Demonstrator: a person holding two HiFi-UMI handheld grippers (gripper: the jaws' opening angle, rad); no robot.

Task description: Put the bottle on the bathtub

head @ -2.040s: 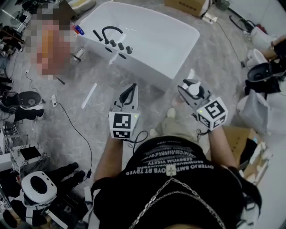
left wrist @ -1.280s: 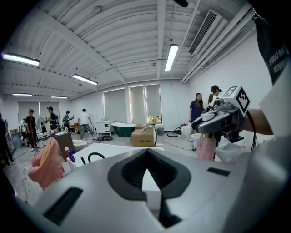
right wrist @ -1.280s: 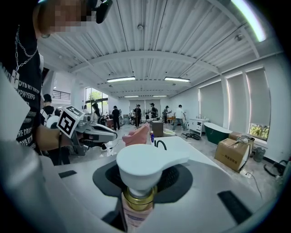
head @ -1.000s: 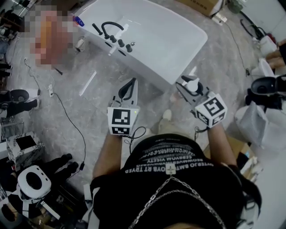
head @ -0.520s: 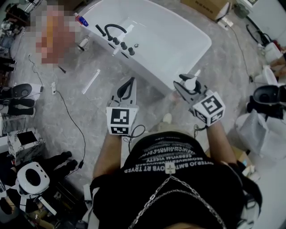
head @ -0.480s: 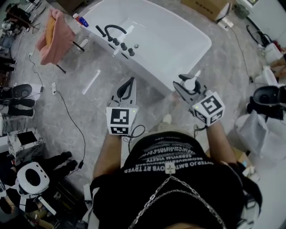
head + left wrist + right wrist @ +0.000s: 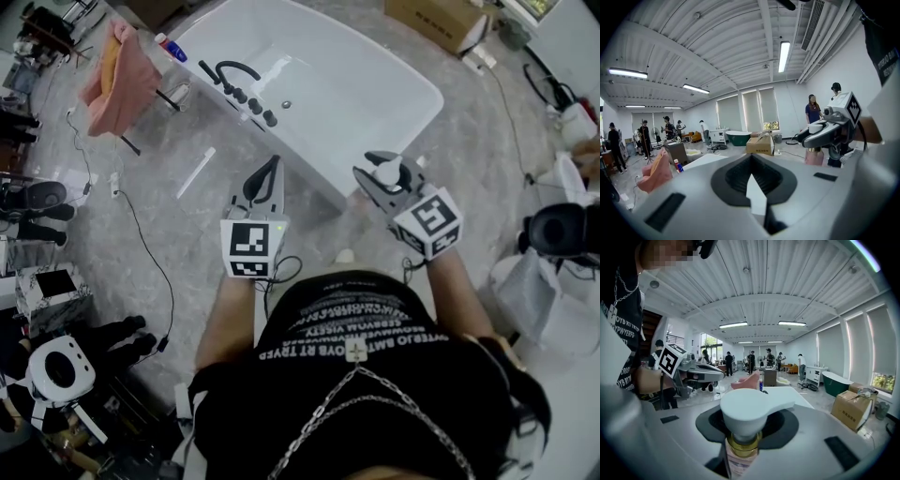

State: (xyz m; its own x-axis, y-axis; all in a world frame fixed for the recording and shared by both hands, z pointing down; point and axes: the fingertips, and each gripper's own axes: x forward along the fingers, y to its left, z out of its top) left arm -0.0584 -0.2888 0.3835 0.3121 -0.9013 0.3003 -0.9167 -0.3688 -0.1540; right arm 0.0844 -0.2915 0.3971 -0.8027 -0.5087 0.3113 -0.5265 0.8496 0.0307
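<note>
The white bathtub [image 7: 356,103] lies at the top middle of the head view, with its near rim just beyond both grippers. My right gripper [image 7: 378,178] is shut on a pink pump bottle [image 7: 386,172] held upright, close to the tub's near edge. The right gripper view shows the bottle [image 7: 746,412] up close: a white pump cap and a gold collar, held between the jaws of the right gripper [image 7: 740,446]. My left gripper [image 7: 269,169] is shut and holds nothing, level with the right one. Its tips [image 7: 754,187] meet in the left gripper view.
A black faucet [image 7: 236,77] with knobs stands on the tub's left rim. A pink towel [image 7: 117,61] hangs on a rack at the left, beside a small bottle [image 7: 171,47]. A cardboard box [image 7: 433,19] is behind the tub. A white strip [image 7: 195,172] and a cable [image 7: 155,272] lie on the floor.
Both grippers have come closer to the bathtub's near rim. The right gripper still holds the bottle and the left stays shut.
</note>
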